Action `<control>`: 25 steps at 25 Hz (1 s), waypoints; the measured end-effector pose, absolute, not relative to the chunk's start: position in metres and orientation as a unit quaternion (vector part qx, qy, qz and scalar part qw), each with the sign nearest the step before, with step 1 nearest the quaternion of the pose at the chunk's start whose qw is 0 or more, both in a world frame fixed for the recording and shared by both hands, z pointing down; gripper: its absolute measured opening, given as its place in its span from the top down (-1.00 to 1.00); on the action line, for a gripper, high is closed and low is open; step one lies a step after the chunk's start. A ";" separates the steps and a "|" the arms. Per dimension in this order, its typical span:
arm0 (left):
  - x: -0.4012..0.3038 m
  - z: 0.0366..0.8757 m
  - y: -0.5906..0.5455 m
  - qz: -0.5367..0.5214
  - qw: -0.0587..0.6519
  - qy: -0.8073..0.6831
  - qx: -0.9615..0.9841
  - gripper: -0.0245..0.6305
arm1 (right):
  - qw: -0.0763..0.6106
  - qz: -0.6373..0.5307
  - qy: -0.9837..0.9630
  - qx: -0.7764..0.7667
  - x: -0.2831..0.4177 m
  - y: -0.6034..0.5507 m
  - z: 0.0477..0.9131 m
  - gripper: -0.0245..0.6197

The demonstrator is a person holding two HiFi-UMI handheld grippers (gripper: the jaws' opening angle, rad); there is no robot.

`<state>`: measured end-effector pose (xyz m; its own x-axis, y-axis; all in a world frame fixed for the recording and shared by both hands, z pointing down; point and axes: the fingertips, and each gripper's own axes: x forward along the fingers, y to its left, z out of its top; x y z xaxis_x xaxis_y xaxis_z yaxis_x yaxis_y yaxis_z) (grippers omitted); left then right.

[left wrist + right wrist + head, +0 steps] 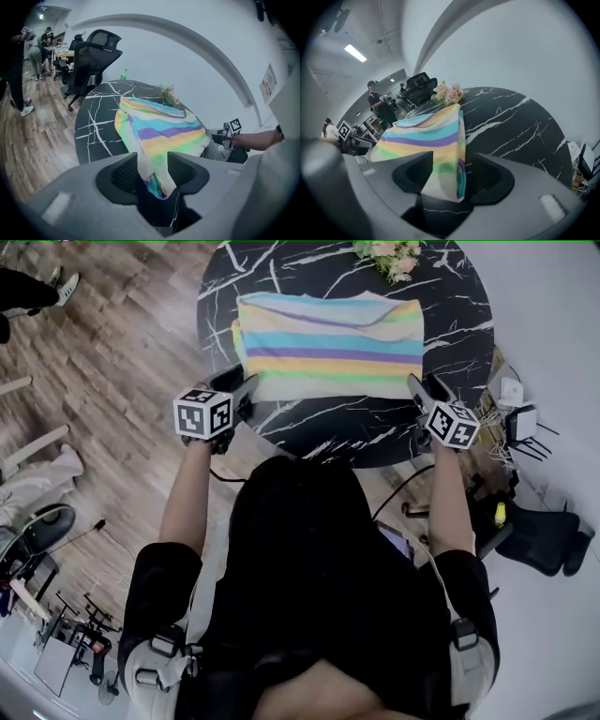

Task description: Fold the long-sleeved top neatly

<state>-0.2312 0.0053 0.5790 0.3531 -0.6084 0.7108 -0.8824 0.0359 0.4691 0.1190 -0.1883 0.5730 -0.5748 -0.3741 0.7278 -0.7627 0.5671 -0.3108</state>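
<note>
Nearest me, my left gripper and right gripper stand jaws apart, each loosely straddling a near corner of the striped top, which lies folded on the black worktop; the fold looks laid, so next I draw clear and regrip.

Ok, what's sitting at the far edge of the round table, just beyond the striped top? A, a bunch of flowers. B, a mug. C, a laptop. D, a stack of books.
A: a bunch of flowers sits at the far rim of the black marble table, just past the folded striped top.
</note>
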 end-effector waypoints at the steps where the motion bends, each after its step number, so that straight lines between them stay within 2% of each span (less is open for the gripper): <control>1: -0.229 0.582 0.011 0.155 0.466 -0.547 0.678 0.29 | 0.310 0.321 -0.827 0.342 0.120 -0.183 0.577 0.19; 5: -0.213 0.599 0.032 0.174 0.485 -0.530 0.674 0.30 | 0.305 0.345 -0.816 0.349 0.122 -0.170 0.590 0.26; 7: -0.206 0.607 0.041 0.178 0.493 -0.526 0.670 0.34 | 0.298 0.355 -0.811 0.358 0.124 -0.168 0.593 0.49; 9: -0.205 0.612 0.046 0.179 0.491 -0.530 0.667 0.49 | 0.285 0.366 -0.807 0.367 0.128 -0.167 0.593 0.77; 10: -0.205 0.612 0.047 0.175 0.489 -0.531 0.670 0.60 | 0.278 0.372 -0.805 0.369 0.129 -0.166 0.592 0.81; 12: -0.204 0.606 0.047 0.164 0.479 -0.526 0.683 0.81 | 0.268 0.384 -0.803 0.369 0.131 -0.161 0.588 0.83; 18: -0.206 0.577 0.062 0.141 0.405 -0.512 0.745 0.84 | 0.260 0.401 -0.804 0.353 0.144 -0.132 0.583 0.83; 25: -0.202 0.596 0.105 0.139 0.430 -0.500 0.739 0.85 | 0.290 0.399 -0.799 0.344 0.149 -0.101 0.593 0.82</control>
